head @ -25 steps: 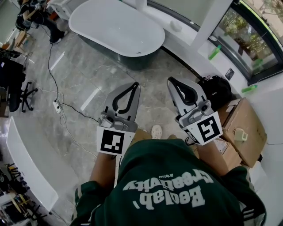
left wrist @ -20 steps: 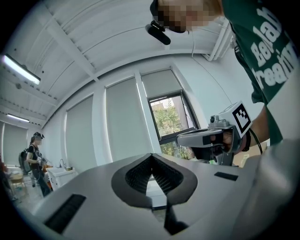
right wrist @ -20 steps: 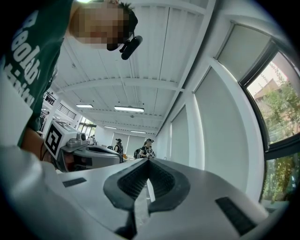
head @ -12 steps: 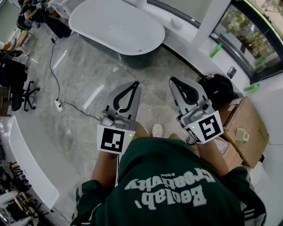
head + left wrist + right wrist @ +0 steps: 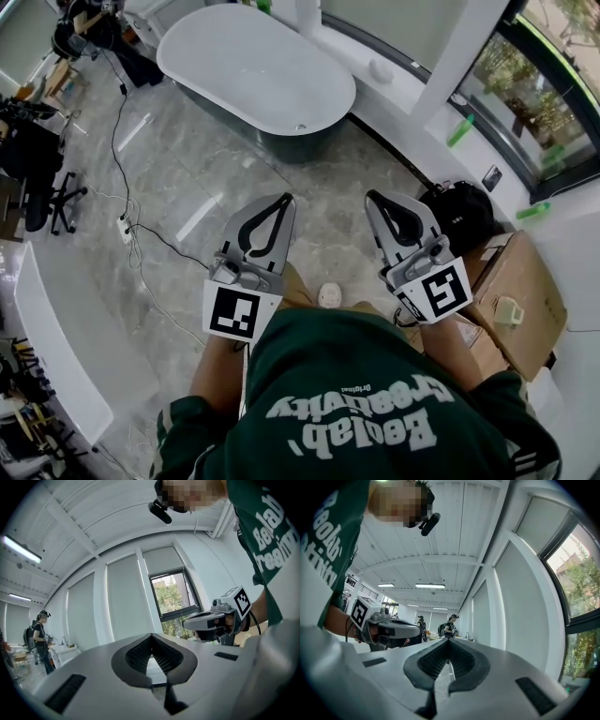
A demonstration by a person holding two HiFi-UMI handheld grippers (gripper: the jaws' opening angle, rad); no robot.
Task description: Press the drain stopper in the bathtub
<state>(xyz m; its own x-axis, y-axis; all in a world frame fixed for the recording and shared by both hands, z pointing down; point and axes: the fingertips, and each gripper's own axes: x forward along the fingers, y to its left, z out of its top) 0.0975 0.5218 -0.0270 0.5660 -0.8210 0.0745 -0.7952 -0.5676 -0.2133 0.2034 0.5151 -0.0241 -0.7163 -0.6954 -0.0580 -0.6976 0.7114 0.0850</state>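
Head view, claws: you carry the left claw [image 5: 283, 199] and the right claw [image 5: 372, 195] side by side at waist height. Both are clenched on nothing and aimed forward, which reads as a carrying pose rather than a pressing one.
Head view, bathtub: the bathtub [image 5: 253, 66] stands well ahead of you across the marble floor [image 5: 216, 159]. A small speck [image 5: 300, 127] at its near end may be the drain stopper, but it is too small to be sure.
Head view, in your way: a cable [image 5: 120, 159] and a power strip [image 5: 125, 228] lie on the floor to your left, off the straight line. A black backpack [image 5: 459, 211] and a cardboard box [image 5: 520, 272] sit to your right. The strip between looks passable.
Left gripper view, claw: the jaws meet at their tips with nothing between them. They point level toward a window [image 5: 173, 595], not downward.
Right gripper view, claw: the jaws are pressed together and empty, looking along the room toward distant people [image 5: 451, 624].
Next move, as I judge it: walk up to the tub, then lower one clenched claw onto the stopper.
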